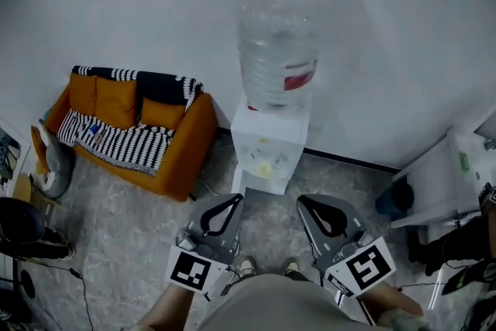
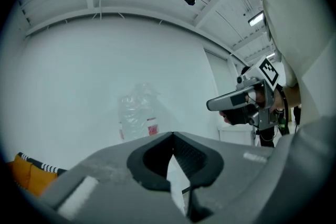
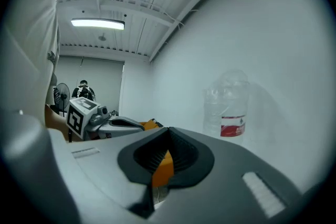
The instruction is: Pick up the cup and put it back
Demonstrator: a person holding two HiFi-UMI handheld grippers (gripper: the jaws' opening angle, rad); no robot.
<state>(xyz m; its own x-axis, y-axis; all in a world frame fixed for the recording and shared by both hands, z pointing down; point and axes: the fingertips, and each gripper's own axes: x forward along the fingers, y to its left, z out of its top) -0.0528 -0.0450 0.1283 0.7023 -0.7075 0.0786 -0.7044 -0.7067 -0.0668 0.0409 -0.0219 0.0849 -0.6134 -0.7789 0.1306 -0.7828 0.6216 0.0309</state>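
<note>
No cup shows in any view. A white water dispenser [image 1: 269, 151] with a large clear bottle [image 1: 277, 50] on top stands against the wall straight ahead. My left gripper [image 1: 235, 198] and right gripper [image 1: 303, 201] are held side by side just in front of its base, both pointing at it. Each is shut with nothing between its jaws. In the left gripper view the jaws meet at the tip of the left gripper [image 2: 172, 134], with the bottle [image 2: 137, 118] beyond. The right gripper [image 3: 168, 128] looks the same, tips touching, with the bottle [image 3: 231, 113] to its right.
An orange sofa [image 1: 132, 128] with a striped blanket stands left of the dispenser. A white table [image 1: 442, 182] and a dark blue object [image 1: 391, 201] are at the right. A black chair [image 1: 19, 225] and a floor cable [image 1: 77, 279] lie at the left edge.
</note>
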